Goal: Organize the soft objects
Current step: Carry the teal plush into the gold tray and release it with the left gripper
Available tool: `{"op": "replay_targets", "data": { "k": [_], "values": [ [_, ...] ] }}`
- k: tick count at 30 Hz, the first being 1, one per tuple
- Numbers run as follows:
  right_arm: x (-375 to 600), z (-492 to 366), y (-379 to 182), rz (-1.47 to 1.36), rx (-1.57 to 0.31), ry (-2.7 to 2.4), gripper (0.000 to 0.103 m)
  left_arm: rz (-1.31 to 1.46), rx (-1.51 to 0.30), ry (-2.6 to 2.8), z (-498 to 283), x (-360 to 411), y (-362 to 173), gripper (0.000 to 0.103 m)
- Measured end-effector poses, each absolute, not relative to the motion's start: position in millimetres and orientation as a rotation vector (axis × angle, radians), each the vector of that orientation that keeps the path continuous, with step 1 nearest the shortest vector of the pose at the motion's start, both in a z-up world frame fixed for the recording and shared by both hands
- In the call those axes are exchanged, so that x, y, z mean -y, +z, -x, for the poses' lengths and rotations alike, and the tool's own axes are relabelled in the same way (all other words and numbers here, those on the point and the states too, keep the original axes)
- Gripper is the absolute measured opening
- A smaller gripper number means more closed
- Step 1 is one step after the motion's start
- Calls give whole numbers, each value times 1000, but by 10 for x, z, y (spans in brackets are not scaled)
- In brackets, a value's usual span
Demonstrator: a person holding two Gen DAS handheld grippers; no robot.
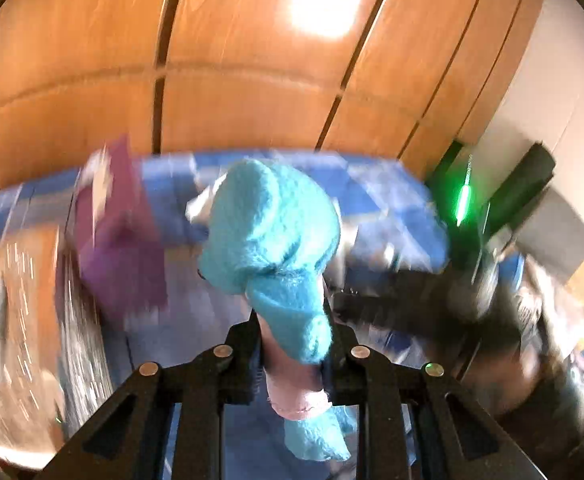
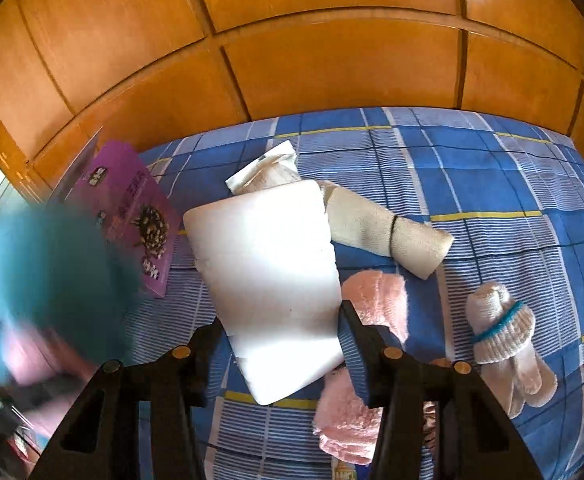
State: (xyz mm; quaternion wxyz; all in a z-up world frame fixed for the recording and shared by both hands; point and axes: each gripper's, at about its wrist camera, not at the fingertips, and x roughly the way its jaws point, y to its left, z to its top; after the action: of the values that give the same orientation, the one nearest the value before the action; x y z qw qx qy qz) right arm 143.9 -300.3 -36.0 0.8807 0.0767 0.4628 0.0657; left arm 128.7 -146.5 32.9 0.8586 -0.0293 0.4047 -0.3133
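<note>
Teal fuzzy sock (image 1: 275, 248) pinched in left jaws — surroundings blurred, right jaws spread over white pouch (image 2: 267, 272).

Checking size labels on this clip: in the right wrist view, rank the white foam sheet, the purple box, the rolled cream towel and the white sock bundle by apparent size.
1. white foam sheet, though it lies nearest the camera.
2. purple box, partly hidden by a blurred teal object, so unsure.
3. rolled cream towel and white sock bundle look alike.

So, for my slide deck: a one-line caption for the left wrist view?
Left claw clamps a fuzzy teal sock, lifted above the blue plaid bed.
</note>
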Motion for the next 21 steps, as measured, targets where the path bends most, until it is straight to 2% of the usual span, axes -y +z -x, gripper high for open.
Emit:
{"op": "replay_targets", "data": {
  "k": [6, 10, 15, 21],
  "values": [
    [2749, -1371, -391, -52, -971, 211, 50, 149, -716, -537, -1839, 1224, 942, 23],
    [2593, -1341, -428, 17, -980, 264, 50, 230, -668, -313, -1981, 401, 1046, 23],
    [2448, -1326, -521, 106, -1005, 272, 50, 277, -662, -99, -1679, -564, 831, 24],
    [2461, -1357, -569, 121, -1017, 239, 50, 348, -765, 71, -1154, -1423, 203, 25]
  ]
}}
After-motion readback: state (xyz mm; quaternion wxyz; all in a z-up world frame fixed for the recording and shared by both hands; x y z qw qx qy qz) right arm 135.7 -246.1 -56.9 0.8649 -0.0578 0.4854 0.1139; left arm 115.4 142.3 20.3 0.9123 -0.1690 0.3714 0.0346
